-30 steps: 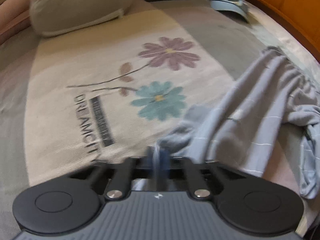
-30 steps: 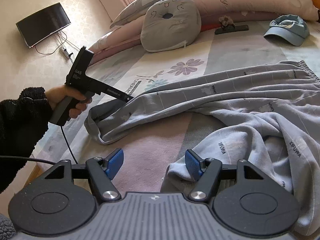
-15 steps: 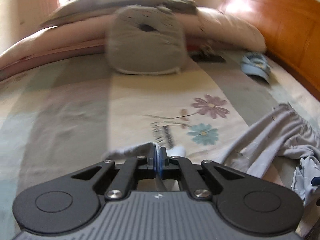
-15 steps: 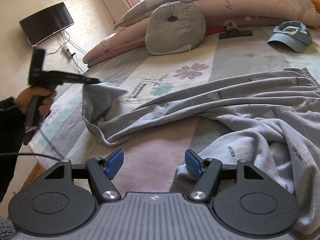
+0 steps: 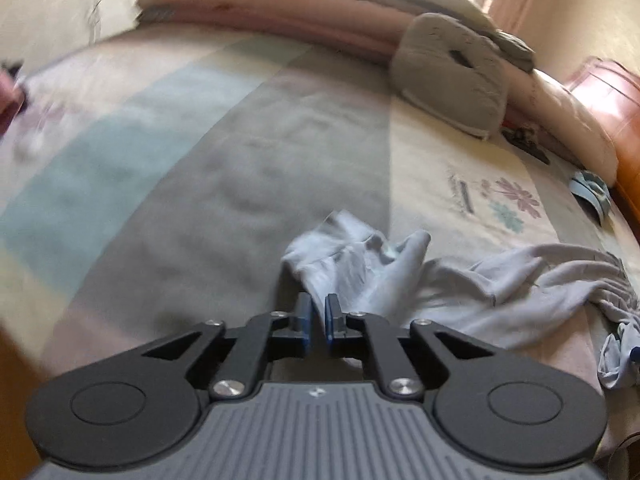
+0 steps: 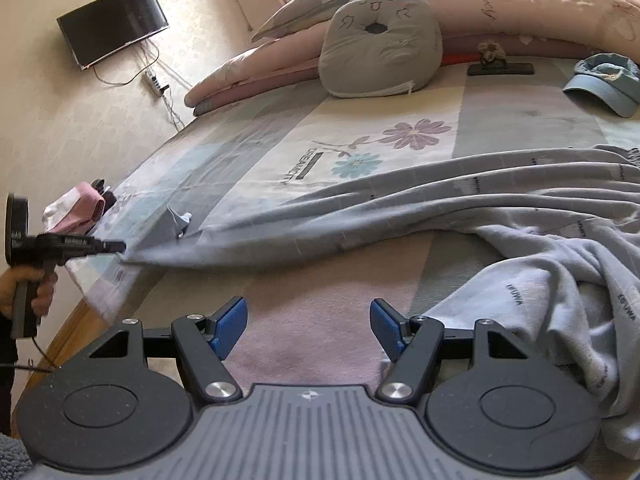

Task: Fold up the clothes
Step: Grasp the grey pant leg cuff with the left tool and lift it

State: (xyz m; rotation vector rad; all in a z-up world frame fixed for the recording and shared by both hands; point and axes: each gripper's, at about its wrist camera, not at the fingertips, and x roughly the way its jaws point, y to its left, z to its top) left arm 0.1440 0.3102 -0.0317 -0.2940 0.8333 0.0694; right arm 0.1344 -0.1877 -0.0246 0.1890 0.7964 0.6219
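Observation:
Light grey pants (image 6: 460,208) lie across the bed, one leg stretched out to the left, the rest bunched at the right. My left gripper (image 5: 317,316) is shut on the cuff end of that leg (image 5: 360,268); it also shows in the right wrist view (image 6: 120,247), low over the bed's left edge. My right gripper (image 6: 306,322) is open and empty, low over the pink part of the bedspread, just left of the bunched cloth (image 6: 560,312).
A grey cushion (image 6: 380,46) and long pink pillows (image 6: 540,12) line the head of the bed. A blue cap (image 6: 608,84) lies far right. Pink clothes (image 6: 80,208) sit at the bed's left edge. A TV (image 6: 114,24) hangs on the wall.
My left gripper has pulled the pant leg out to the left, toward the bed's edge, and the leg now lies stretched and flatter. My right gripper has stayed open in place.

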